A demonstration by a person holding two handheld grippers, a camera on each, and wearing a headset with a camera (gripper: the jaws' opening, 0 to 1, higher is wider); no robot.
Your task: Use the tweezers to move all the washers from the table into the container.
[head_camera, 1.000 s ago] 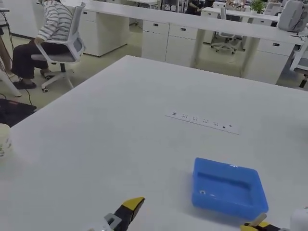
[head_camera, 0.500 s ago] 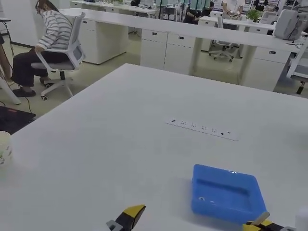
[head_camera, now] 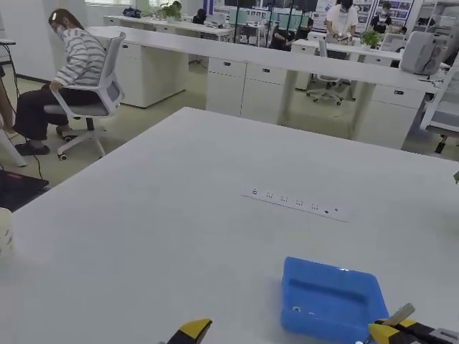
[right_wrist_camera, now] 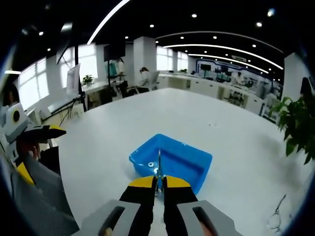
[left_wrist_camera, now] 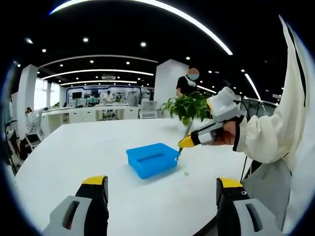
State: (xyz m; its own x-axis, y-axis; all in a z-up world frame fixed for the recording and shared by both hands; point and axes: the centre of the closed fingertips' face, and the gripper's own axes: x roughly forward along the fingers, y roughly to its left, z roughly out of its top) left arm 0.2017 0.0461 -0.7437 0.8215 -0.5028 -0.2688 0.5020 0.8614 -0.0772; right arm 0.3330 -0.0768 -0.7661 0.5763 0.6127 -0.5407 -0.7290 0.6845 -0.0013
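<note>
The tweezers [right_wrist_camera: 159,164] at the blue container [right_wrist_camera: 197,174].
Clamped in the right gripper [right_wrist_camera: 158,184], tips at its edge; left gripper [left_wrist_camera: 162,182] jaws wide apart.

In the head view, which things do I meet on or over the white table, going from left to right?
paper cup → left gripper → blue container → right gripper, shut on the tweezers. The socket strip is left out: it overlaps the container's span.
</note>
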